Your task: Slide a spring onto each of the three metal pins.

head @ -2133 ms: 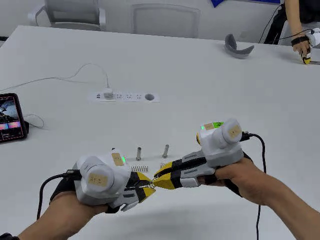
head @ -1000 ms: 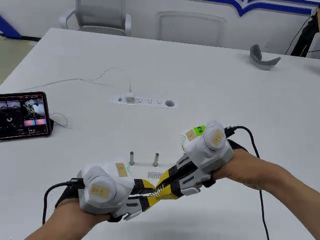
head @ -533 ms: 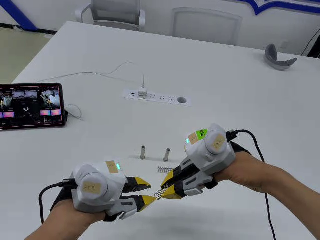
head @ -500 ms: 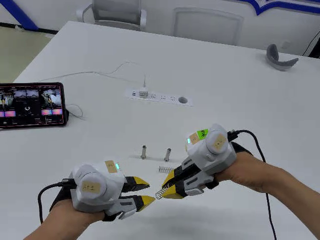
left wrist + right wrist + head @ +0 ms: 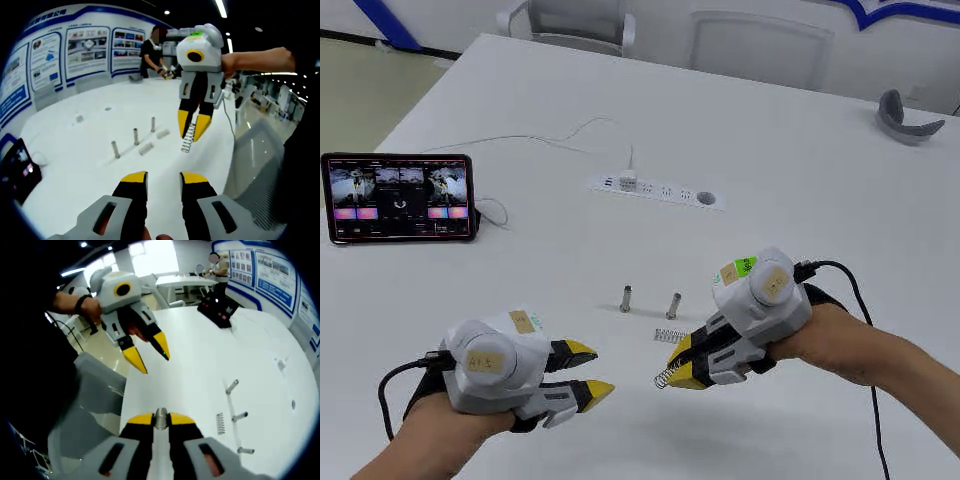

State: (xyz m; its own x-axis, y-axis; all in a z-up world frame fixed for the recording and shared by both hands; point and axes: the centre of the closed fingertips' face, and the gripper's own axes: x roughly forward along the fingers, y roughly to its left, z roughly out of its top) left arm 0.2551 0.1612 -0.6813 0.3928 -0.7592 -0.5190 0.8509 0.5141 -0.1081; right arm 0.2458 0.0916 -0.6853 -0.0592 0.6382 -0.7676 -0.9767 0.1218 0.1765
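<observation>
White table, left claw spread, right claw pinching spring, left gripper view three pins, head view two

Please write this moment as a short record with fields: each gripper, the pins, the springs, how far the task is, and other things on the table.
left gripper: open, empty, held over the table
right gripper: shut on one spring, which sticks out past its tips
pins: three, upright in a row, all bare
loose springs: two, lying flat beside the pins
task state: no spring on any pin yet
other things: tablet with lit screen, power strip
</observation>
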